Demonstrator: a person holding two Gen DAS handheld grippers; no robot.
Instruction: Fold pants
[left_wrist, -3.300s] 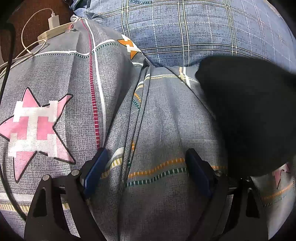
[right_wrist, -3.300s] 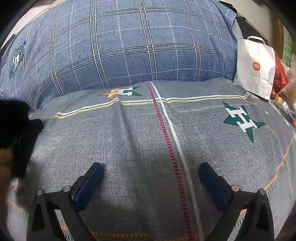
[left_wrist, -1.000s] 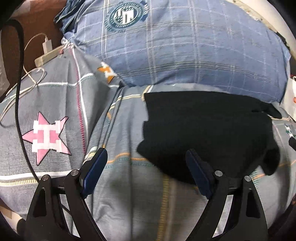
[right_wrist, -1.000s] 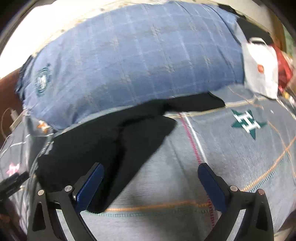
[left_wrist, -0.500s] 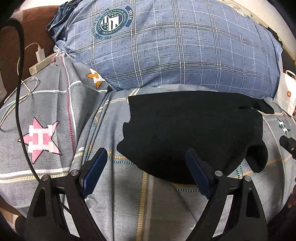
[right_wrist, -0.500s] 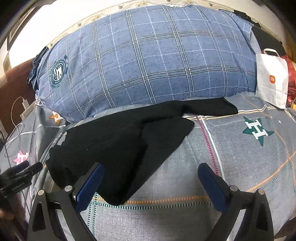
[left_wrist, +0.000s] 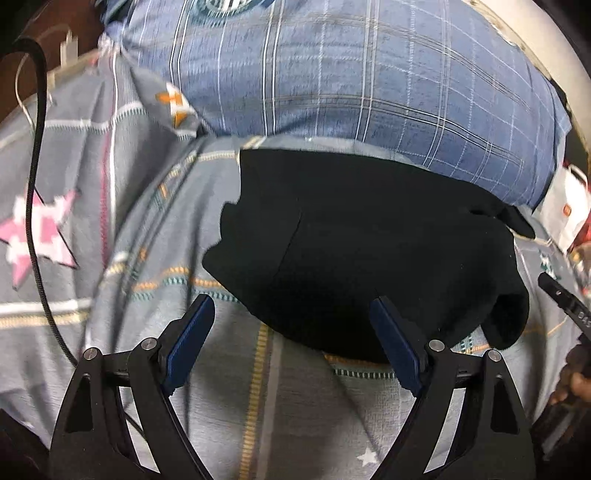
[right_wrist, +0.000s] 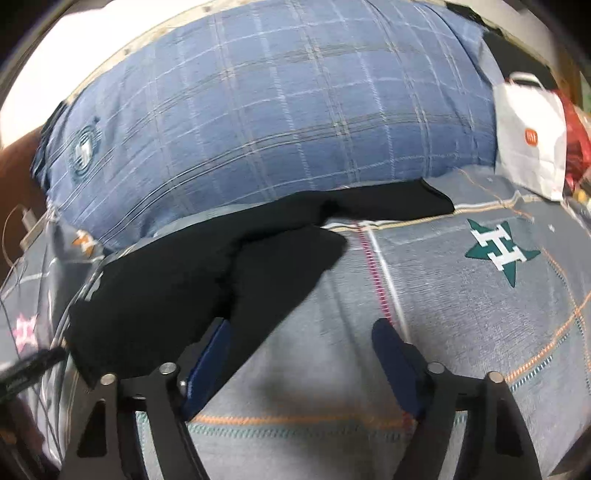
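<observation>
Left gripper (left_wrist: 291, 328): pitched down toward the bed, jaws wide, nothing pressed between the blue pads (left_wrist: 190, 338). The near edge of the black pants (left_wrist: 369, 251) lies in the gap ahead of the pads; whether the right-hand pad touches the cloth I cannot tell. At the right edge of the left wrist view a hand (left_wrist: 576, 380) shows partly, with a black bar of the other tool above it.

Right gripper (right_wrist: 301, 354): also angled down, jaws closing at a middling width. A flap of the pants (right_wrist: 207, 288) runs in from the left between them, lying at the left pad; the right pad stands over bare bedsheet. The pads do not press on the cloth.

Pants: one pair, black, spread flat across the middle of the left wrist view. In the right wrist view one part stretches along the foot of the pillow toward centre right, while a second flap points lower left to centre.

Surface: grey bedsheet (right_wrist: 461, 332) with stripes and star motifs. Stars counted: one pink (left_wrist: 40, 236), one orange (left_wrist: 175, 105), one green (right_wrist: 500, 251). One blue plaid pillow (right_wrist: 288, 107), upper half of both views. One white paper bag (right_wrist: 530, 136), upper right. White charger cable (right_wrist: 16, 236) at left edge; one black cable (left_wrist: 35, 166) down the left of the left wrist view.
</observation>
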